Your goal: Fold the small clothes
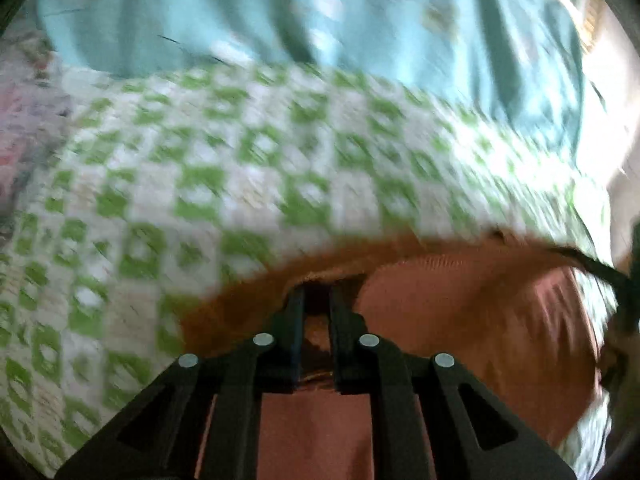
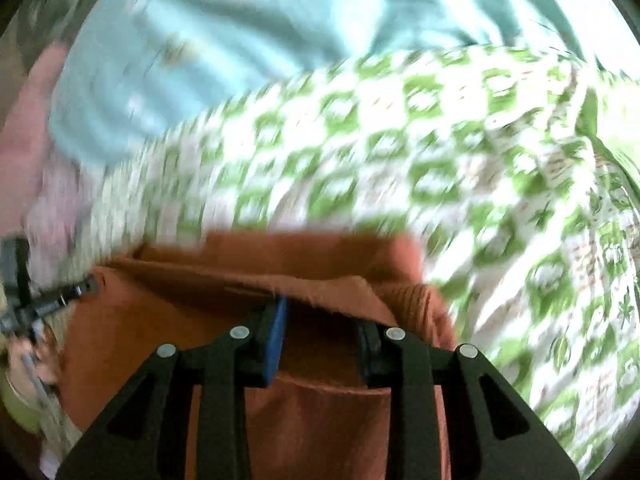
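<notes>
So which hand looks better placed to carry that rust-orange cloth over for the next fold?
Probably the left. The left gripper is shut on the rust-orange garment, its fingers narrowly spaced with fabric between. The right gripper has its fingers spread wide, the cloth edge draped over them, so its hold looks looser.

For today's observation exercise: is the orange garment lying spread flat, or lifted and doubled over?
Doubled over: the orange garment shows layered edges, with the left gripper pinching its edge.

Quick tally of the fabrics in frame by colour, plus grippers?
Rust-orange garment: 1
Green-and-white checked cloth: 1
Light blue cloth: 1
Pink cloth at the edge, blurred: 1
Grippers: 2, left gripper and right gripper
Total: 6
</notes>
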Demonstrator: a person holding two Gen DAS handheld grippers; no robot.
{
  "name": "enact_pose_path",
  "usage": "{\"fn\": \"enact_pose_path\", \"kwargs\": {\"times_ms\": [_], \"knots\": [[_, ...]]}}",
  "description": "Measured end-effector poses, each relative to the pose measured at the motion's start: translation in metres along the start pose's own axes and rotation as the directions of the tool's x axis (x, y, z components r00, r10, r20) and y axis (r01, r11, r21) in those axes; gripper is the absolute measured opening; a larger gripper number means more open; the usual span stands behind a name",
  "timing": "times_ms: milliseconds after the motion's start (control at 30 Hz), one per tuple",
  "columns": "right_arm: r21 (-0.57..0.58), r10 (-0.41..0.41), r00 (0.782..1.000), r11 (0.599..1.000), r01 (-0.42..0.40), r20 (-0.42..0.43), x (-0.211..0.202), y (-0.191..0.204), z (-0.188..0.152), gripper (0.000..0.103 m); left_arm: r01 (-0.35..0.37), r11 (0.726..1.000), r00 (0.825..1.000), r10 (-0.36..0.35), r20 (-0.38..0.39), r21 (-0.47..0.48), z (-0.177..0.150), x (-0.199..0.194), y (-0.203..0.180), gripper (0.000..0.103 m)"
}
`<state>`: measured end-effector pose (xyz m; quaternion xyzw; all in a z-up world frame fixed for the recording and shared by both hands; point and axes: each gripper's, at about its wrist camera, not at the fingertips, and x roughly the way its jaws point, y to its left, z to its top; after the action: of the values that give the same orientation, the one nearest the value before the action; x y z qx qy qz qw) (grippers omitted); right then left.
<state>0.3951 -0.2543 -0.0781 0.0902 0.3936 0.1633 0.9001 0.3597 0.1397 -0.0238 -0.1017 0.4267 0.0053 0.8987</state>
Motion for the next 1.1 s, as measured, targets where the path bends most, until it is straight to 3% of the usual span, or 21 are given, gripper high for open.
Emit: {"fn": "enact_pose_path", "kwargs": {"times_ms": [133, 233, 533, 800, 900, 1100], "knots": [[0.076, -0.035, 0.994, 0.997, 0.028, 0.101, -0.016, -0.012, 0.01, 0.033, -0.016, 0.996, 0.998, 0.022, 0.061, -0.084, 0.014, -0.014, 0.019, 0.021], [0.135, -0.045, 0.987, 0.991, 0.024, 0.154, -0.035, -0.027, 0.006, 0.033, -0.037, 0.994, 0.996, 0.044, 0.074, -0.102, 0.004, -0.03, 0.034, 0.027], [0.207, -0.073, 0.985, 0.978, 0.041, 0.154, -0.07, -0.049, -0.014, 0.033, -0.053, 0.984, 0.994, 0.068, 0.081, -0.172, -0.045, -0.079, 0.058, 0.026], [0.189, -0.012, 0.993, 0.982, -0.01, 0.116, -0.096, -0.029, -0.058, 0.033, 0.052, 0.976, 0.997, -0.038, 0.07, -0.213, -0.114, -0.121, 0.04, 0.026], [0.182, 0.02, 0.995, 0.983, -0.038, 0.096, -0.1, -0.018, -0.075, 0.033, 0.138, 0.959, 0.99, -0.127, 0.061, -0.246, -0.134, -0.127, 0.027, 0.026], [0.156, 0.066, 0.997, 0.985, -0.073, 0.051, -0.104, 0.01, -0.108, 0.033, 0.228, 0.928, 0.973, -0.23, 0.03, -0.293, -0.174, -0.135, 0.001, 0.026]]}}
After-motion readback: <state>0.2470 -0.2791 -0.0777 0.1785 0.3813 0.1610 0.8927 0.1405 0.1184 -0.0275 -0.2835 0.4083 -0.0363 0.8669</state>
